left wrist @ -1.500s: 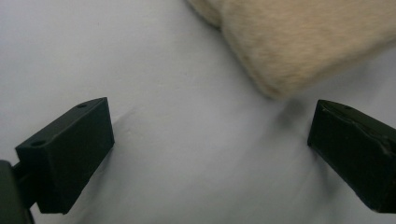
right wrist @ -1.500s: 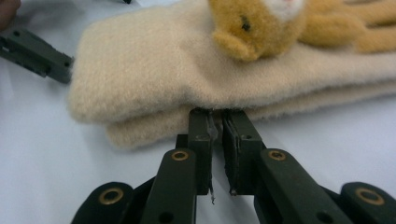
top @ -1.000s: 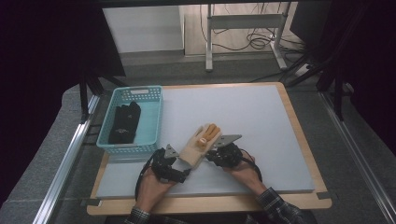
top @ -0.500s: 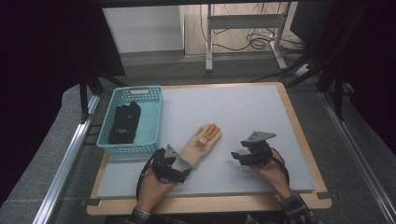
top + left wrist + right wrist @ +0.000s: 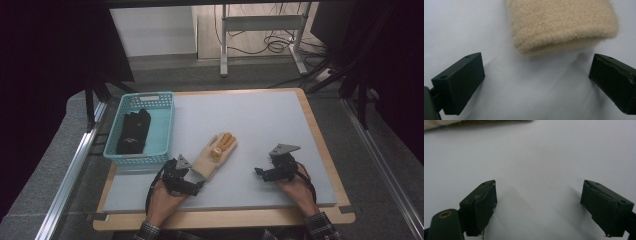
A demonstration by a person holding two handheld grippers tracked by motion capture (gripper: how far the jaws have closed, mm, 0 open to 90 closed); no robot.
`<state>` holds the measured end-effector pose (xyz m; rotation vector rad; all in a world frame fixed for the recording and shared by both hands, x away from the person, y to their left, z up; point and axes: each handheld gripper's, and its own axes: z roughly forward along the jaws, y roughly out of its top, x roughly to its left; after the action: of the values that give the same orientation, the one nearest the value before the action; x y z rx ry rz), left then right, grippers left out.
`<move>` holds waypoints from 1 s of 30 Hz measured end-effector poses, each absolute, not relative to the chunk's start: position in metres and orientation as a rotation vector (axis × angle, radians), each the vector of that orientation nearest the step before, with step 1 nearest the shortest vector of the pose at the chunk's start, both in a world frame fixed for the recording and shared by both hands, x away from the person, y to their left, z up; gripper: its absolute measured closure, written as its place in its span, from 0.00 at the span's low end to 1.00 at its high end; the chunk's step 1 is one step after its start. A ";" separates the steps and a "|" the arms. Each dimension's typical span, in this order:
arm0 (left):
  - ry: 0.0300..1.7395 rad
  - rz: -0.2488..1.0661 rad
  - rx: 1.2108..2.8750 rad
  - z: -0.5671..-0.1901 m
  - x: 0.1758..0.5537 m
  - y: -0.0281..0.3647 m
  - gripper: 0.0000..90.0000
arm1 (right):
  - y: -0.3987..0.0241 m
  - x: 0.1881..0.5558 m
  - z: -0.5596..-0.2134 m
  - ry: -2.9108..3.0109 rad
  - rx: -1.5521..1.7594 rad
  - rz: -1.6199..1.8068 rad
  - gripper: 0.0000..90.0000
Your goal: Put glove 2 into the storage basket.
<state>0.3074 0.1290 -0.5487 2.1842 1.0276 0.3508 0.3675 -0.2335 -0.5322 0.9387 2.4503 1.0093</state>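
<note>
Pale grey matting covers the wood-rimmed tabletop (image 5: 305,150), and the tan woolly knitted glove (image 5: 215,154) lies on it a little left of centre, nearer the front edge than the back. Its long axis runs diagonally: the cuff points toward the front-left corner, the orange-tipped fingers toward the back-right. The left gripper (image 5: 192,185) sits just at the cuff, in line with that axis, jaws spread wide with the cuff edge (image 5: 564,47) lying just ahead of them, untouched. It is much the nearer tool. The right gripper (image 5: 261,172) rests well apart to the glove's right, near the front edge; its jaws have just been opening and stand wide with nothing between them. A turquoise plastic basket (image 5: 162,145) holding dark gloves (image 5: 132,132) stands at the left edge.
</note>
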 end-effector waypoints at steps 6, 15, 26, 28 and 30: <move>1.027 0.351 2.185 -0.548 0.307 0.129 0.01 | -0.234 0.367 -0.533 2.447 0.940 1.008 0.14; 1.043 0.293 2.171 -0.534 0.308 0.132 0.02 | -0.234 0.367 -0.533 2.445 0.940 1.008 0.14; 1.028 0.267 2.167 -0.499 0.329 0.113 0.01 | -0.234 0.367 -0.533 2.445 0.938 1.006 0.14; 1.039 0.263 2.182 -0.496 0.339 0.104 0.01 | -0.234 0.367 -0.533 2.445 0.938 1.007 0.14; 1.047 0.244 2.191 -0.495 0.350 0.096 0.01 | -0.234 0.367 -0.533 2.445 0.938 1.007 0.14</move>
<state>0.3497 0.0958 -0.4953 2.1914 1.0468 0.2438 0.3672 -0.2336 -0.5329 0.9383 2.4449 1.0074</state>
